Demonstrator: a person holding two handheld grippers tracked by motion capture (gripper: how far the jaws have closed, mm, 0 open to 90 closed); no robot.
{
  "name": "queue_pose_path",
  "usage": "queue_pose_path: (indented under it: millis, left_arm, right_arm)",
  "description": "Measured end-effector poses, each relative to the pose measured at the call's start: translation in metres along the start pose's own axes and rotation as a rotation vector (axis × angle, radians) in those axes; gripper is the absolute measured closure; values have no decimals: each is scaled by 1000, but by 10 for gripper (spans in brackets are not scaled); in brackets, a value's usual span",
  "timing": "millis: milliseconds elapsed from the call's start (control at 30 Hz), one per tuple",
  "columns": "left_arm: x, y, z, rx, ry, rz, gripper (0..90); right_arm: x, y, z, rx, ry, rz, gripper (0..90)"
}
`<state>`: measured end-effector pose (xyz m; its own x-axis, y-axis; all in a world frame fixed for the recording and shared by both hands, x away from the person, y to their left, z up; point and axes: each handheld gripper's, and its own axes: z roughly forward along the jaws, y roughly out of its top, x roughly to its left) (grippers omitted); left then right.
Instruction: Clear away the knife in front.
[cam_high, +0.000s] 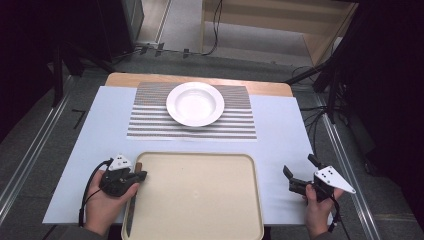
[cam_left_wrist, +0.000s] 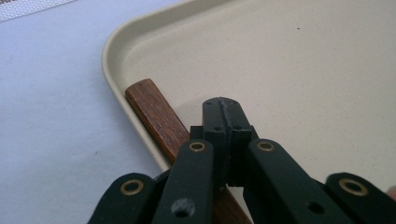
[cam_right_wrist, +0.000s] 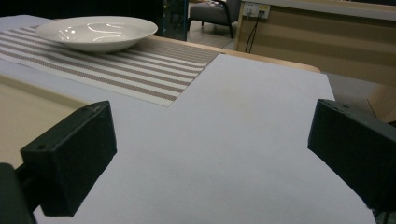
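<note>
White-covered table (cam_high: 280, 145) bears striped mat (cam_high: 150, 125) and tray (cam_high: 200, 200).

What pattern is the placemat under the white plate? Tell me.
The placemat has brown and white horizontal stripes, best seen in the high view, under the plate.

Handle (cam_left_wrist: 156, 119) seen as polished brown wood; tray (cam_left_wrist: 299, 70) matt beige plastic, finely speckled; plate (cam_high: 195, 103) glossy white; placemat (cam_right_wrist: 140, 70) woven, striped.

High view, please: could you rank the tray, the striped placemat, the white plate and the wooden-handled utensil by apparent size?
1. Tray.
2. Striped placemat, though it lies farther off, so this is unsure.
3. White plate.
4. Wooden-handled utensil, partly hidden by the left gripper.
</note>
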<state>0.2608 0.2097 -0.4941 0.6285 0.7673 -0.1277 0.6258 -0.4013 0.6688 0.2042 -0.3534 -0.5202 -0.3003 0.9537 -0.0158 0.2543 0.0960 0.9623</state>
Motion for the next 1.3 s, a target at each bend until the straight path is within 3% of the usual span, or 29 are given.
queue_pose_path:
  millis: [67,200,300,333,400,467,500,533,567,633,800,967,1300]
  left_arm:
    - [0,-1,-1,-19,-3,6,890]
    - [-1,0,-4,-73,-4,11,699]
    - [-3,0,-6,-112,-8,31,632]
    - [-4,0,-7,-132,-18,36,557]
    - [-4,1,-10,-172,-40,42,538]
    - [-5,1,-15,-218,-53,46,433]
    - [-5,1,-16,-232,-49,54,433]
    - [-5,1,-18,-246,-46,56,381]
    - [-5,2,-19,-255,-49,60,269]
    - [-5,1,-21,-283,-48,62,243]
    - [-4,0,-27,-330,-82,86,0]
    - [-2,-2,-34,-376,-77,96,0]
    - [5,-4,-38,-387,-54,80,0]
  right_arm:
    - [0,0,0,0,0,0,0]
    - [0,0,0,0,0,-1,0]
    - [0,0,0,-1,0,-1,0]
    - [0,0,0,0,0,-1,0]
    - [0,0,0,-1,-1,-4,0]
    - [0,0,0,-2,-1,-4,0]
    - [0,0,0,-2,-1,-4,0]
    - [0,0,0,-2,-1,-4,0]
    - [0,0,0,-3,-1,-6,0]
    - [0,0,0,-2,-1,-4,0]
    - [0,0,0,-3,-1,-7,0]
    - [0,0,0,-3,-1,-7,0]
    - [0,0,0,-2,-1,-7,0]
